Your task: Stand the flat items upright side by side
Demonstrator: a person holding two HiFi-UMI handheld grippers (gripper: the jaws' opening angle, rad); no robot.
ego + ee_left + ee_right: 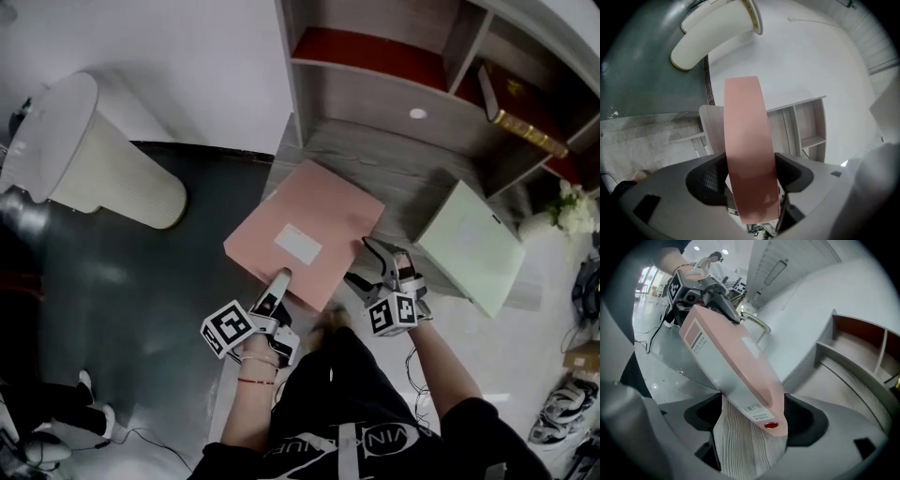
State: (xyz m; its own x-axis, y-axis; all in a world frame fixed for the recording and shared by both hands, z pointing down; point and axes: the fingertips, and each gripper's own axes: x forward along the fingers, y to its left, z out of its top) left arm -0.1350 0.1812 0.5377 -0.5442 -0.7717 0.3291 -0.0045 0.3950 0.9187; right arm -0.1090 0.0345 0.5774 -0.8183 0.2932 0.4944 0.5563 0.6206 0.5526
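Over on the left, on the dark floor, sits a cream ribbed cylinder [112, 173]. Beside it the left claw [281, 277] is clamped on the near edge of the pink flat box [305, 230], its jaws pressing both faces. It holds the box tilted over the grey wood counter [375, 159]. The right claw [364, 262] stands wide open around the box's near right corner, with bare counter showing between one jaw and the box. Further right a pale green flat box [473, 248] rests on the counter, apart from the pink one, in front of the shelf unit [375, 84].
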